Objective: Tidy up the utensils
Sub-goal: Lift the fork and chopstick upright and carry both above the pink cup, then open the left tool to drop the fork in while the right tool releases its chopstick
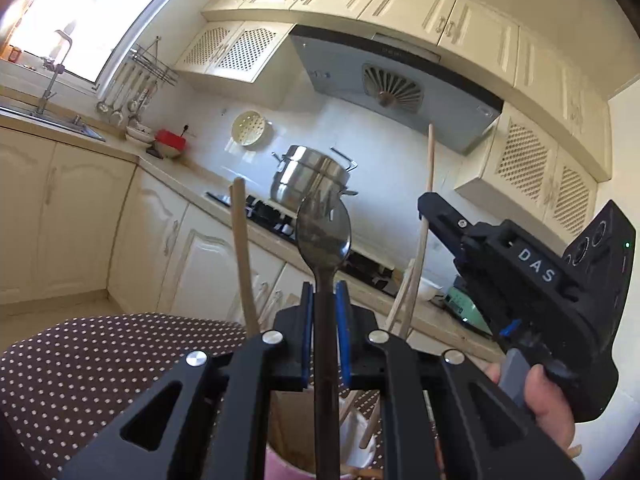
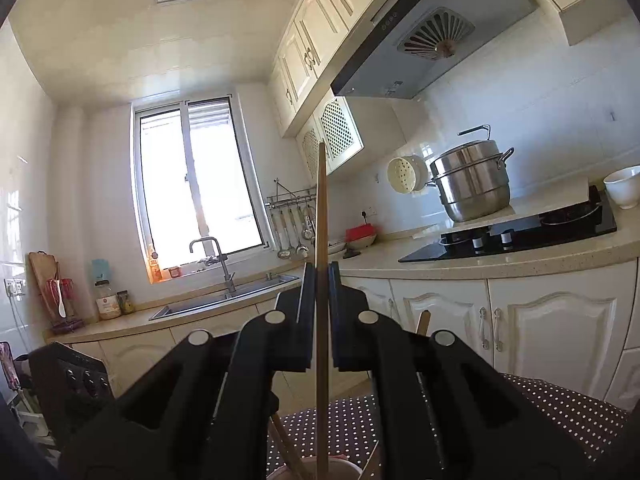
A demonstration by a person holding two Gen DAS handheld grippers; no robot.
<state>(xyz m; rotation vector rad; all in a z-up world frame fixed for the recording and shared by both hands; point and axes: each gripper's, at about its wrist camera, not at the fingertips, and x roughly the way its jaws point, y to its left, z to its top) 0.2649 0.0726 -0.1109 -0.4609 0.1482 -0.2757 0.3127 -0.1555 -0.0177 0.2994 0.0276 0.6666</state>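
My left gripper [image 1: 325,300] is shut on the handle of a dark metal spoon [image 1: 324,236], bowl pointing up, above a pink-rimmed utensil cup [image 1: 288,464] that holds several wooden chopsticks [image 1: 243,256]. My right gripper [image 2: 320,280] is shut on a single wooden chopstick [image 2: 321,208] held upright, its lower end down in the same cup [image 2: 312,470]. The right gripper also shows in the left wrist view [image 1: 436,212], gripping that chopstick [image 1: 430,160] to the right of the spoon.
The cup stands on a brown polka-dot tablecloth [image 1: 80,368]. Beyond are cream cabinets, a black hob [image 2: 520,236] with a steel steamer pot [image 2: 472,184], a sink with tap [image 2: 216,260], hanging ladles [image 2: 292,232] and a white bowl [image 2: 624,186].
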